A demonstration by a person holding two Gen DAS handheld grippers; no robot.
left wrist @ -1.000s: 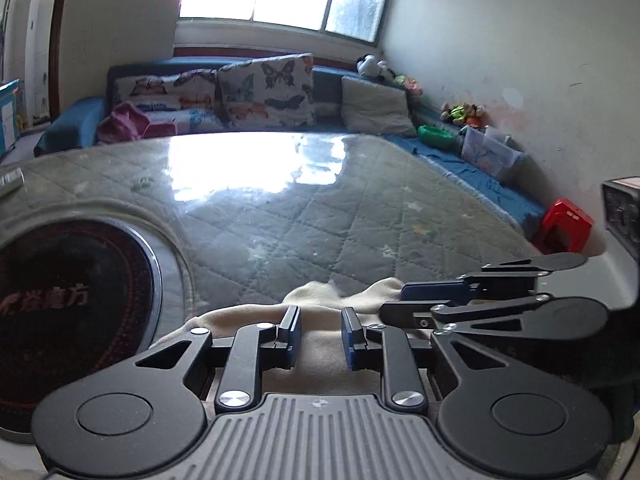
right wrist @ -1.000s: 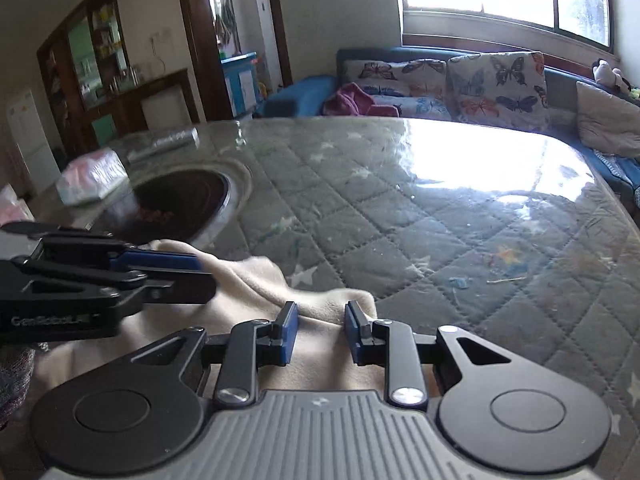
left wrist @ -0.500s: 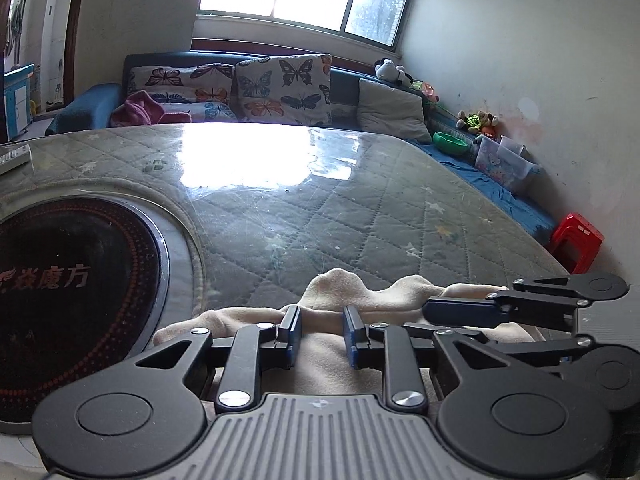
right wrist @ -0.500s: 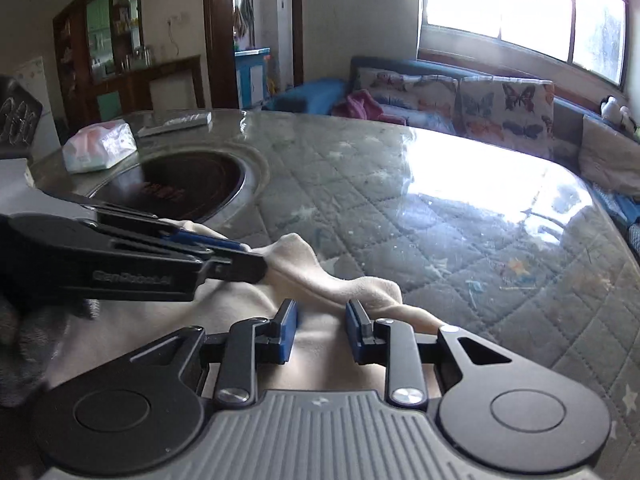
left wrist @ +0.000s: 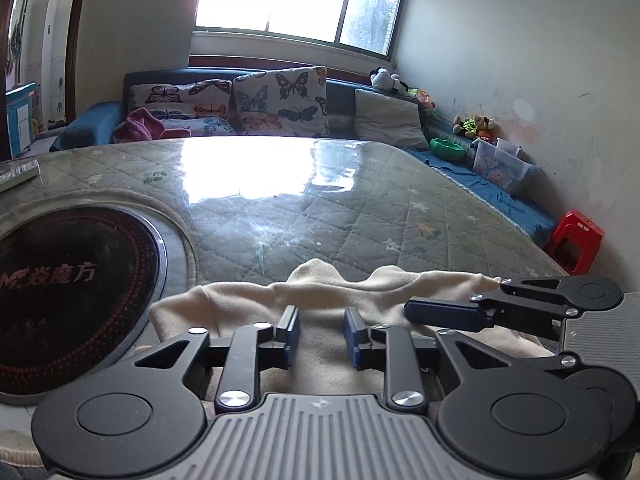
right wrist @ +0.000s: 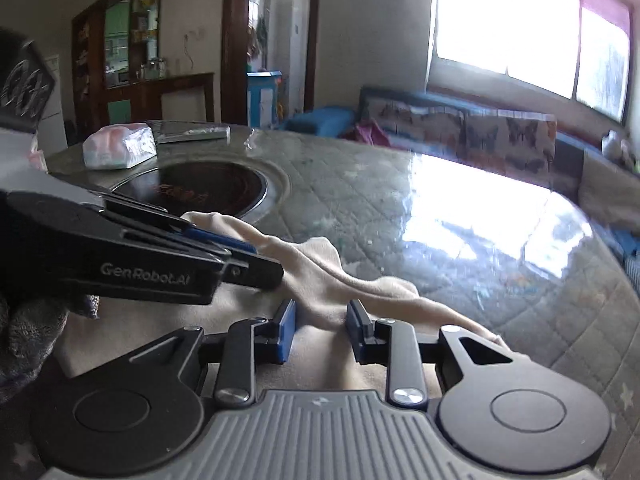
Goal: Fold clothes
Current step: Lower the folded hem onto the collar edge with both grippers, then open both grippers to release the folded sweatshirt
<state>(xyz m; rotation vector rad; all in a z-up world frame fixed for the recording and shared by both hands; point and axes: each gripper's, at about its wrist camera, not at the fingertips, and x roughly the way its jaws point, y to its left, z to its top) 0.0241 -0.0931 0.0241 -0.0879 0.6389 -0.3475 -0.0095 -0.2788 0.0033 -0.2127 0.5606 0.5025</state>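
Cream fleece garment lies rumpled, ridged, at the quilted table's near edge

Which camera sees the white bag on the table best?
The right wrist view. The bag sits in plain sight at the table's far left edge, beyond the black disc. The left wrist view does not show it at all.

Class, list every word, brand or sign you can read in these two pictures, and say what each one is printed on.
"GenRobotAI": white lettering on the side of the left gripper, seen from the right wrist.
"焱魔方", after a stylised logo mark: red print on the round black cooktop set into the table.
Red print on the cooktop in the right wrist view: too blurred to read.
Print on the plastic packet: too small to read.
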